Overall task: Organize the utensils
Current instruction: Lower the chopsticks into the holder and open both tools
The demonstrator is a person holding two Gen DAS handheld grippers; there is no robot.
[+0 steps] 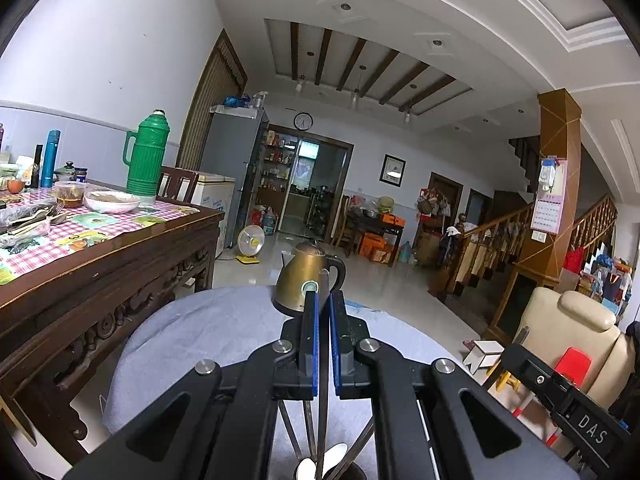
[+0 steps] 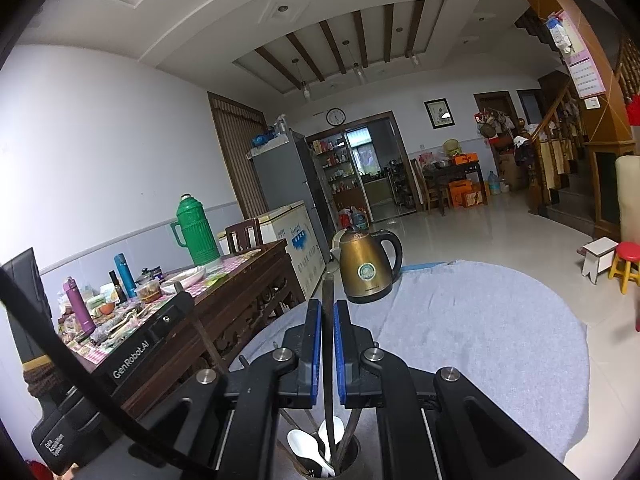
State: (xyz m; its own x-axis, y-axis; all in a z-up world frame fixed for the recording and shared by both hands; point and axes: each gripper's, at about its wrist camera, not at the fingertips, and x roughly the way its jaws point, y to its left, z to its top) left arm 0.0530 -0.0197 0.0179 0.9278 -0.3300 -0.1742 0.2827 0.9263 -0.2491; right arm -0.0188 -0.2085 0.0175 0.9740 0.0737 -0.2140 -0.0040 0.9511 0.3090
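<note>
My left gripper is shut on a dark chopstick that stands upright between the blue pads. Its lower end reaches down into a dark utensil holder with white spoons and more chopsticks. My right gripper is shut on a dark chopstick too, upright over the same holder, which holds white spoons. The left gripper's body shows at the left of the right wrist view.
A brass kettle stands on the round table's grey cloth. A dark wooden table to the left carries a green thermos, bowls and loose cutlery. A cream chair and small stools are at the right.
</note>
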